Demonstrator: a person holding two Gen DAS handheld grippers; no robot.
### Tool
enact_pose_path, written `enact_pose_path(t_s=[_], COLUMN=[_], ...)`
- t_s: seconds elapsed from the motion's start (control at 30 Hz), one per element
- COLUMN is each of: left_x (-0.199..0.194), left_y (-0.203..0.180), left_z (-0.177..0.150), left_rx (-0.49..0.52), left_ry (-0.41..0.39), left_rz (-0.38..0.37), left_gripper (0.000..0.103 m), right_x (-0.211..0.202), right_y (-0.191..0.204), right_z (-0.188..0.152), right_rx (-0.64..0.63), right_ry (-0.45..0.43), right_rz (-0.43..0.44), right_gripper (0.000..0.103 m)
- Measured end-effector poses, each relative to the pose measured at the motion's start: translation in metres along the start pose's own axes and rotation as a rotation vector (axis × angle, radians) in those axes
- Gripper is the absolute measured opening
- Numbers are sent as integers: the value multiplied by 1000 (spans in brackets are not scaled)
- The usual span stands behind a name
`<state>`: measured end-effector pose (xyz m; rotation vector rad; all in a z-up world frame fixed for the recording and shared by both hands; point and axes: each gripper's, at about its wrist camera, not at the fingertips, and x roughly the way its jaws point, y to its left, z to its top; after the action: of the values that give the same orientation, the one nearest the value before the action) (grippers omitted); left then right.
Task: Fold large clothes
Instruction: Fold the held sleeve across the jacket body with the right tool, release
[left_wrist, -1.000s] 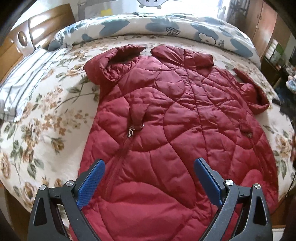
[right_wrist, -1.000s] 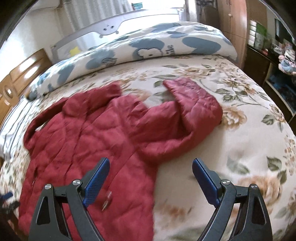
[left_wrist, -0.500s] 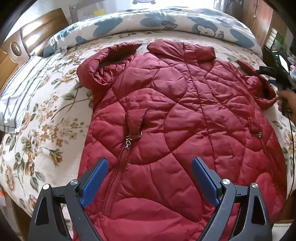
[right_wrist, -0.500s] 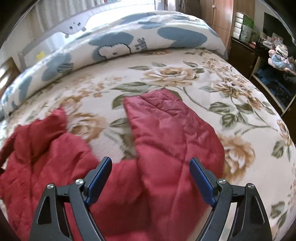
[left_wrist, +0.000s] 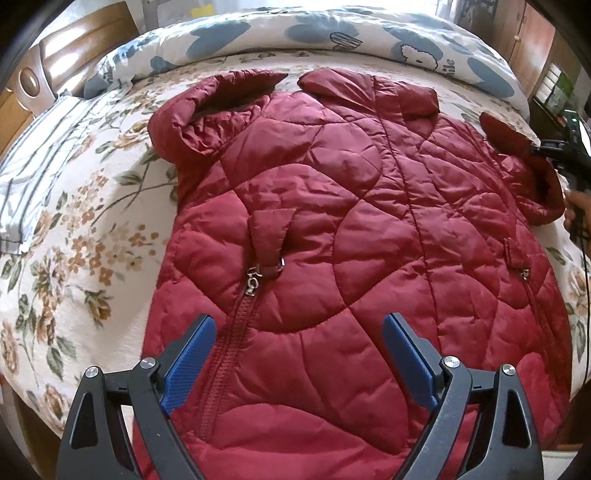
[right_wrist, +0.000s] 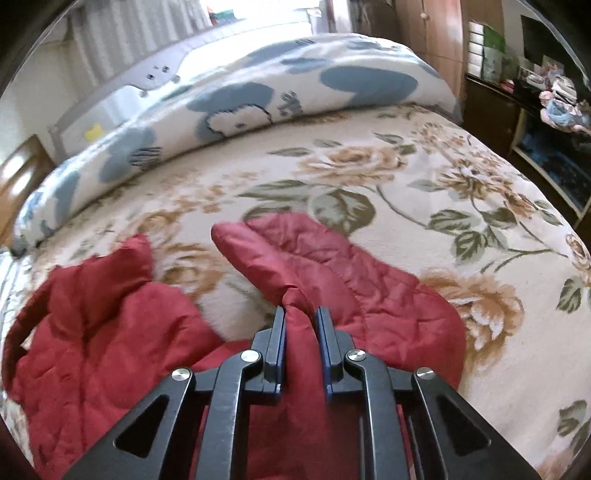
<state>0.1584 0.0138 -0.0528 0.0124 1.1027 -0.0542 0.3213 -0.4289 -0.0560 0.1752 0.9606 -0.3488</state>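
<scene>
Two grippers work a red quilted coat spread front-up across a floral bedspread, its collar toward 12 o'clock and its hem at 6 o'clock in the left wrist view. Half a second ago the right gripper hovered with its jaws wide over the right sleeve; now its blue pads are pinched narrow on a ridge of that sleeve's fabric, the cuff end lying beyond at 12 o'clock in the right wrist view. From the left wrist view the same tool appears at 3 o'clock, at the sleeve's edge.

That closing grip marks the start of the first fold, by the look of it: the sleeve is now secured and can be carried inward over the coat's body.

The left gripper has edged nearer the hem over the last second but grasps nothing, its jaws wide apart above the lower front, the pocket zip pull just beyond at 11 o'clock. The left sleeve lies bunched at 11 o'clock beside the collar, untouched. A blue-patterned duvet is rolled along the far side of the bed at 12 o'clock.
</scene>
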Motion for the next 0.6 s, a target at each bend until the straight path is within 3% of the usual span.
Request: enact_pose_path(t_s=[0.37, 0.6], left_x=[13, 9], left_y=[6, 16], left_z=[-5, 7], left_rx=[-36, -63], left_ry=[61, 37], left_rz=[-110, -205], left_gripper=[92, 92], right_x=[-72, -76], right_y=[63, 112], right_z=[-62, -114], right_rx=[-126, -229], right_ry=[-8, 72], right_rz=[277, 393], right_gripper=[14, 15])
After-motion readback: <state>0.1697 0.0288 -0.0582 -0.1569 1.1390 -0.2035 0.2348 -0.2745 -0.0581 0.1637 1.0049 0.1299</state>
